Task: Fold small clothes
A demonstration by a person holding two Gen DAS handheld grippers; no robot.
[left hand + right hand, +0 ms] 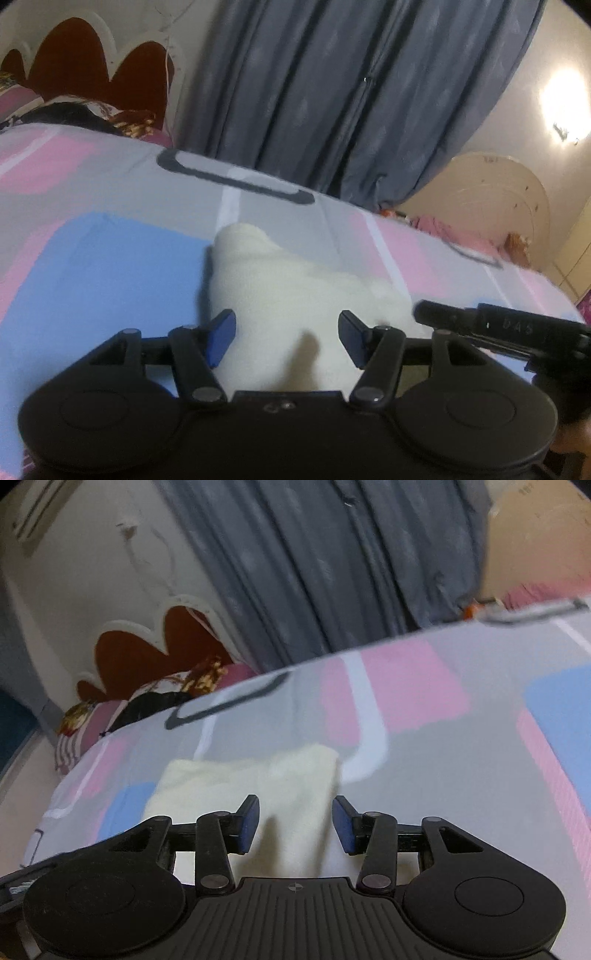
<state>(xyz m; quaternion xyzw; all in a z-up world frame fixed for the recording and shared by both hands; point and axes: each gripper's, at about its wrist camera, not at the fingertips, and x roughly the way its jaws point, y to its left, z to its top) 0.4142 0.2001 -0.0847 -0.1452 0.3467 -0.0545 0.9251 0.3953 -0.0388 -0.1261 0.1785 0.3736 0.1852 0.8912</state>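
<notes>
A small cream-white garment (280, 291) lies folded on the patterned bedsheet (92, 266), just ahead of my left gripper (287, 338). The left jaws stand open with a gap on each side, and the blue pads (221, 339) press on nothing. The right wrist view shows the same white garment (258, 782) as a flat rectangle on the bedsheet (443, 760). My right gripper (295, 823) hovers over its near edge, open, its blue pads (249, 823) clear of the cloth. The right gripper's black body (517, 328) shows at the right of the left wrist view.
The bed is covered by a grey, pink and blue sheet. A red and white headboard (88, 66) and pillows (110, 716) stand at one end. Grey-blue curtains (332, 92) hang behind the bed. A lamp (565, 99) glows on the wall.
</notes>
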